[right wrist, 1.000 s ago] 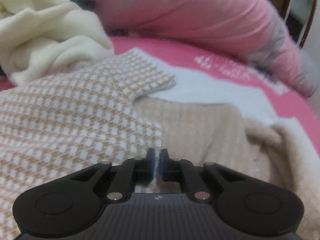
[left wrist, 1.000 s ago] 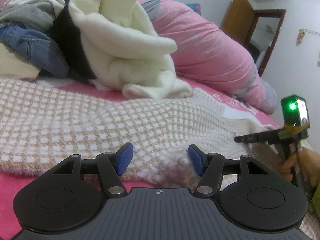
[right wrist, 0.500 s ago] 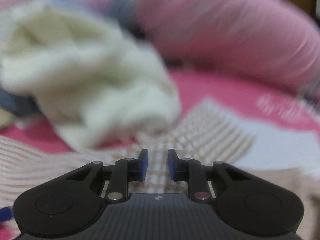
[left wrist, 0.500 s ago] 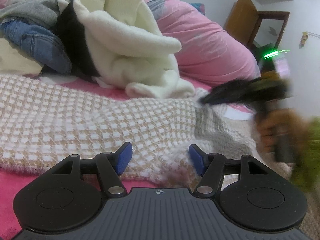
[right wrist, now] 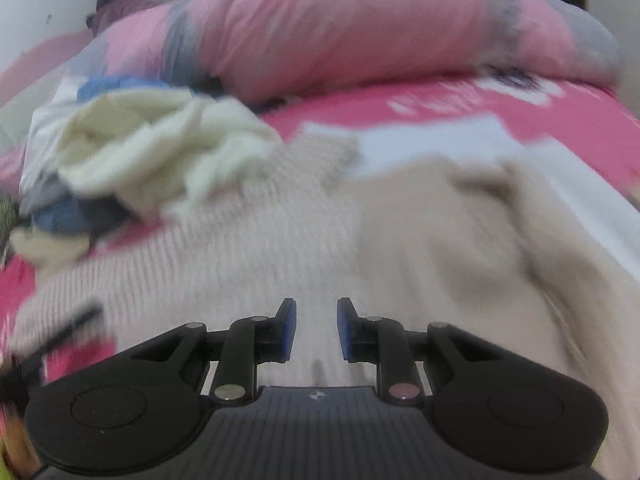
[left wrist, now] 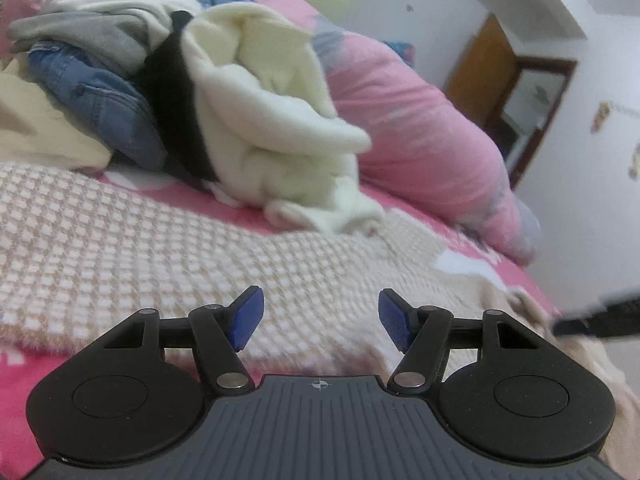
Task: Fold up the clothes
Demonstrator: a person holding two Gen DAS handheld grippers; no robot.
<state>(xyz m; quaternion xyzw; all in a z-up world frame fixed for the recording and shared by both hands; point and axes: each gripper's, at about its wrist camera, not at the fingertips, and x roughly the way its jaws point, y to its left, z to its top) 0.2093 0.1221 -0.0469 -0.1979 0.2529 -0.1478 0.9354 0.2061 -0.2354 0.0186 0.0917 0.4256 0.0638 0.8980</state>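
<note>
Both hand-held grippers [left wrist: 320, 322] [right wrist: 316, 330] hover parted above the checked sweater [left wrist: 140, 248]; nothing gripped.

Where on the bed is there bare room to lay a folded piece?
Bare sheet shows right of the beige-and-white checked knit sweater, a pink-and-white strip running below the long pink bolster pillow. A smaller pink patch lies by the sweater's near-left edge. Crowded: the far-left heap of cream fleece, blue jeans and grey tops.

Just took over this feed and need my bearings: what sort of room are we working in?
Most likely a bedroom: the checked garment lies spread on a pink bedsheet, a rolled pink duvet sits behind it, and a wooden door stands in the corner.
</note>
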